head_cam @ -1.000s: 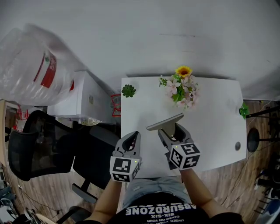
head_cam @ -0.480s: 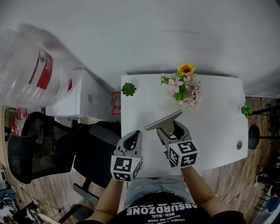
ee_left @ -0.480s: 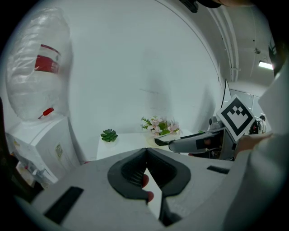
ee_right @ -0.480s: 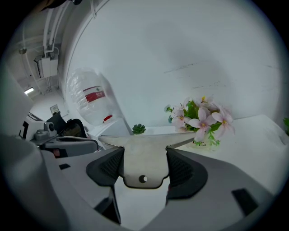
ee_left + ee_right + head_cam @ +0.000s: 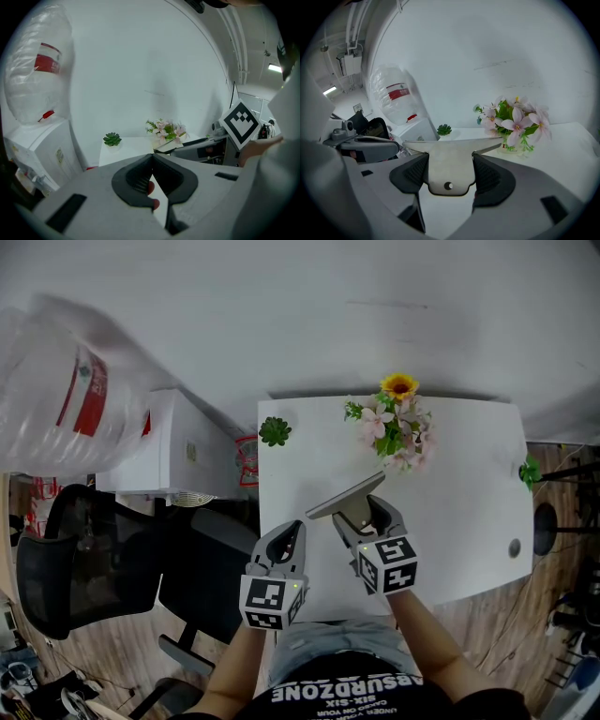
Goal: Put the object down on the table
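— Over the near part of the white counter (image 5: 469, 484), what are we holding?

— We hold a flat grey metal plate (image 5: 345, 497) in the right claw (image 5: 450, 174). The claw is clenched on the plate's narrow tab, the end with a small hole. The wide edge sticks out ahead, towards a bunch of pink and yellow flowers (image 5: 398, 427).

— Is the plate resting on the counter?

— It seems to be lifted clear, with bare counter showing beneath it. We cannot tell how high.

— And the left claw (image 5: 153, 159)?

— Its jaws are pressed together at the tips with nothing between them. It hangs just left of the right one, near the counter's front edge.

— What could go wrong from here?

— We judge that the grip is the weak point. The pads pinch only a small, smooth tab, and most of the plate overhangs. It could pivot or slip as we lower it. If we let go while it is raised, it would drop, clatter and perhaps skid. If we reach too far forward, the wide edge could meet the flowers. If we set it down too close to us, it might tip off the front edge.
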Demonstrator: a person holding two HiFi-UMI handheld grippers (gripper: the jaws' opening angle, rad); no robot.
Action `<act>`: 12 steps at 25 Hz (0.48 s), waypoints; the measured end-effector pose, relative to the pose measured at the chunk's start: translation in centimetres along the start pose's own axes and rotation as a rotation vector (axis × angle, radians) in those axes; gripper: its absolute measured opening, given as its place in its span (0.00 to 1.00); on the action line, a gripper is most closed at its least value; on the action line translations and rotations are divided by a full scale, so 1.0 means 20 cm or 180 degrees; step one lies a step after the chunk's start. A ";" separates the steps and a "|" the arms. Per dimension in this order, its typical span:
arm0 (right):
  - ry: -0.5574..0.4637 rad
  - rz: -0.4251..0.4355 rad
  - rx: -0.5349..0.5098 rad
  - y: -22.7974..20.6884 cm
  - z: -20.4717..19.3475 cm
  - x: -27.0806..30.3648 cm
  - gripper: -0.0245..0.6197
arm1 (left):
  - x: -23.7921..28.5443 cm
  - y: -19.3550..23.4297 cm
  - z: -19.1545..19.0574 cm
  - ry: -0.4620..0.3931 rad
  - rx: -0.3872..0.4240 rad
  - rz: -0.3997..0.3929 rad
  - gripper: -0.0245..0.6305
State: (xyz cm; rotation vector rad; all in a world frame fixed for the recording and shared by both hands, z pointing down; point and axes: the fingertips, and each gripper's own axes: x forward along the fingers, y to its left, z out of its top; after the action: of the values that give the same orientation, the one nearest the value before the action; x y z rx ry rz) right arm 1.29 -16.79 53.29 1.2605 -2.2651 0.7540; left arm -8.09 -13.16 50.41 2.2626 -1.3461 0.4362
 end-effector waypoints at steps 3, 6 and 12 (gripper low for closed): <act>0.0046 -0.0029 -0.0073 -0.01 -0.02 0.02 0.49 | 0.00 0.00 0.00 0.0007 0.0002 -0.0002 0.05; 0.0097 -0.0046 -0.0143 -0.02 -0.04 0.04 0.49 | 0.01 0.01 -0.01 0.0021 -0.0009 0.0001 0.05; 0.0198 -0.0052 -0.0280 -0.03 -0.08 0.09 0.49 | 0.03 0.01 -0.01 0.0027 -0.0017 0.0005 0.05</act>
State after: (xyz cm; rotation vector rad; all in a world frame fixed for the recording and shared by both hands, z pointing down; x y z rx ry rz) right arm 1.06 -17.08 55.72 1.1972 -2.2104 0.6707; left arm -8.07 -13.55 50.84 2.2532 -1.3433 0.4416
